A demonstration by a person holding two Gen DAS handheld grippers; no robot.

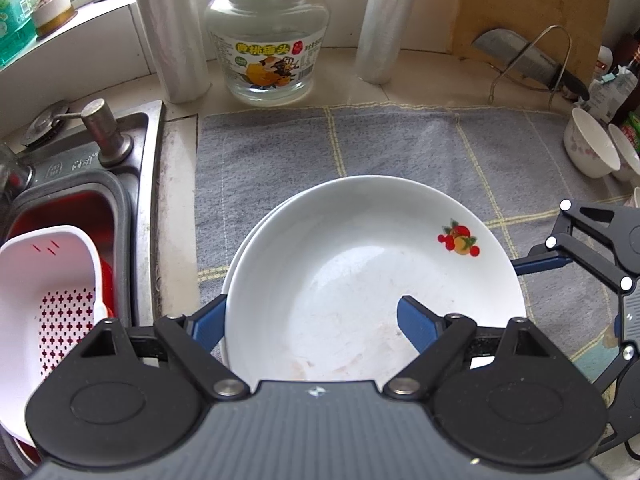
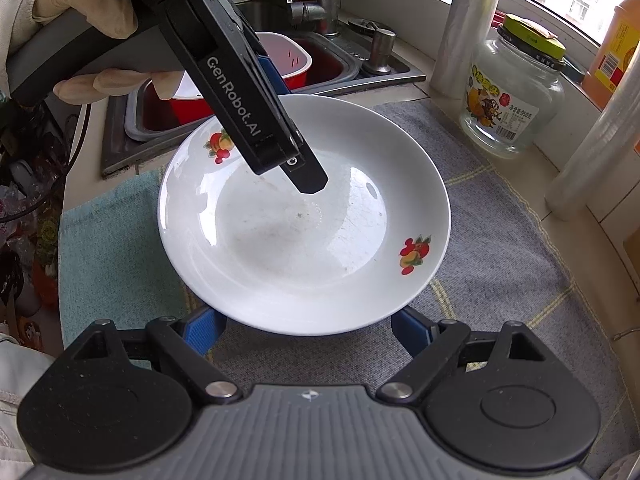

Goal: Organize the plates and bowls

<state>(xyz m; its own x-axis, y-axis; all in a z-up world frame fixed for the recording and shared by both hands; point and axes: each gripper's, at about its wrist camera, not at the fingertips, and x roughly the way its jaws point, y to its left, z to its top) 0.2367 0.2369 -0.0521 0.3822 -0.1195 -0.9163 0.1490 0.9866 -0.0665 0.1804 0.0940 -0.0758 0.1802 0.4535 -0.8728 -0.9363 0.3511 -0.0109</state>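
**Fig. Stacked plates on the cloth, both grippers at the rim.**

The top plate (image 1: 360, 264) is lying just below the centre of the left wrist view, on a grey cloth (image 1: 400, 144). It is sitting on a lower plate (image 1: 234, 264), whose rim is showing as a thin crescent between 9 and 11 o'clock of the stack.

The left gripper (image 1: 310, 304) is straddling the near rim. Its jaws are spread, with one finger outside the stack and one over the well, and they are not pinching. The right gripper (image 2: 304, 320) is meeting the top plate at about 3 o'clock in the left wrist view. Its jaws are also spread, and its blue tips are passing out of sight beneath the rim.

*Handling (judged).* Glazed ceramic is stiff, fairly heavy, slick and liable to chip. The flared rim is offering the only purchase, so a pad above and a pad below should be gripping it. Opposite holds are likely spreading the weight.

*Count.*
- Plates: two, stacked.
- Fruit motifs on the top plate: two.
- Bowls: one bowl (image 1: 586, 146) and a second bowl (image 1: 626, 152) are tilting at 2 o'clock, well apart from the stack. A white sliver below them cannot be identified.
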